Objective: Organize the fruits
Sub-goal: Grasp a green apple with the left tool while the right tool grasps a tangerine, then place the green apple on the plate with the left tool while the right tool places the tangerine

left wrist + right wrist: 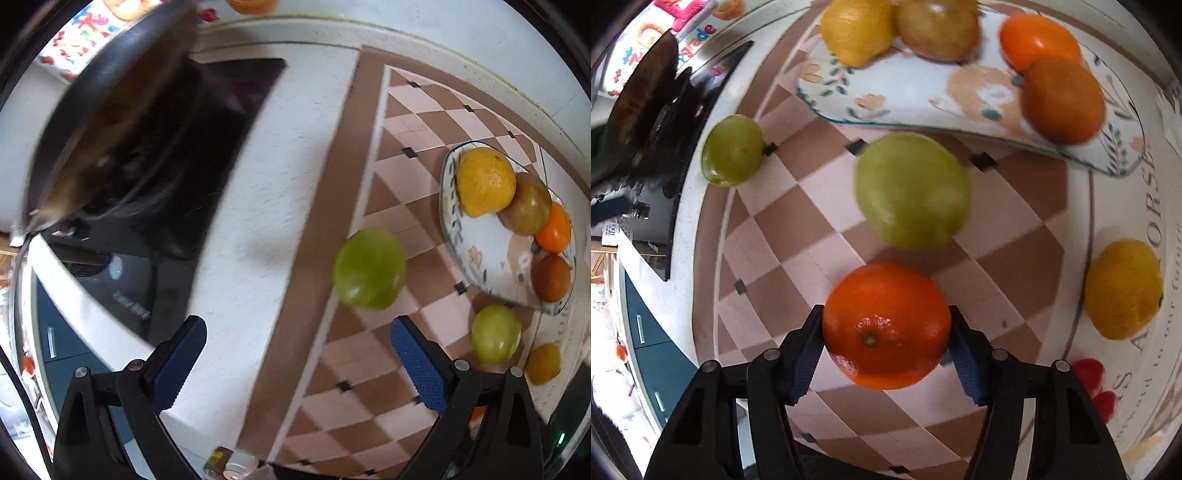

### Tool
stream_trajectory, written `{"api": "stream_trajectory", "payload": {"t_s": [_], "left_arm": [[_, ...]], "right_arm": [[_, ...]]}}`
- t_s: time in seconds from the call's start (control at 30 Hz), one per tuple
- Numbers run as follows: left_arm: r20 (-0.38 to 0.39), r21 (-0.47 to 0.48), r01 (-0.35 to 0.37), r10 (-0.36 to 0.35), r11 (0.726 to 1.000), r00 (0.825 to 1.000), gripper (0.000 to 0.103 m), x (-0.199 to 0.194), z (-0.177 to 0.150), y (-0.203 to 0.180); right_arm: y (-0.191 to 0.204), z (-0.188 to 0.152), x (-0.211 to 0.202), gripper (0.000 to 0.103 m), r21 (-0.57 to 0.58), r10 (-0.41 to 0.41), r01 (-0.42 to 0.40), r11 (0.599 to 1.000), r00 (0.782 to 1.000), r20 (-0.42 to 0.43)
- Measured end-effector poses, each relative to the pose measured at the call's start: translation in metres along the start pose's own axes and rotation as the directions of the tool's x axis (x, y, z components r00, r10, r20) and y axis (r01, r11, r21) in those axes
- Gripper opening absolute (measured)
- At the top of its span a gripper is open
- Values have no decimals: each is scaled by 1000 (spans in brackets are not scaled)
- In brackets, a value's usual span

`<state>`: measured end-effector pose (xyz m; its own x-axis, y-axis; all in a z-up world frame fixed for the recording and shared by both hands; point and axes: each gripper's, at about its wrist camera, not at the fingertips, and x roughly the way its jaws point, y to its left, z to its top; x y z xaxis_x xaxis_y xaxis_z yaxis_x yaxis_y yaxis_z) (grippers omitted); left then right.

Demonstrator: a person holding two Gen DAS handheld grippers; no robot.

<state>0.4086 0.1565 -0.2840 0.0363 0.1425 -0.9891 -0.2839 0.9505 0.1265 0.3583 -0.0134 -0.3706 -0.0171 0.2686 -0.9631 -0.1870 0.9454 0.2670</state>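
Two grippers: left gripper (297,365), right gripper (886,347). One floral plate (916,99). Four fruits on plate: one lemon (857,29), one brownish-yellow round fruit (938,27), one bright orange fruit (1039,40), one darker orange fruit (1063,99). Four fruits off plate: two green apples, near one (912,190) and far one (733,155); one second lemon (1123,290); one orange (886,325) between right jaws. Eight fruits total. One checkered mat (798,229). One dark frying pan (122,122).
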Motion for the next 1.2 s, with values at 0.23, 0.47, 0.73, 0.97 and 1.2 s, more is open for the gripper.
{"api": "stream_trajectory", "payload": {"t_s": [0.23,0.47,0.73,0.97,1.2], "left_arm": [[-28,108,16,-13,994,1000,102,31,29,-30],[-59,190,62,-51,980,997,53,47,26,-57],[-115,168,176,-158,970,981,53,30,-45,-63],[-140,201,192,-166,960,976,53,29,-99,-77],[-96,208,164,-146,964,985,53,27,-113,-82]], "right_arm": [[-29,-7,-8,66,67,-24,25,997,999,-24],[-32,-3,-6,66,100,-23,26,995,999,-26],[-49,-8,-13,66,117,2,0,993,1000,-18],[-63,-9,-15,67,137,29,-23,990,999,-40],[-63,-9,-31,69,102,8,-5,995,1000,-29]]}}
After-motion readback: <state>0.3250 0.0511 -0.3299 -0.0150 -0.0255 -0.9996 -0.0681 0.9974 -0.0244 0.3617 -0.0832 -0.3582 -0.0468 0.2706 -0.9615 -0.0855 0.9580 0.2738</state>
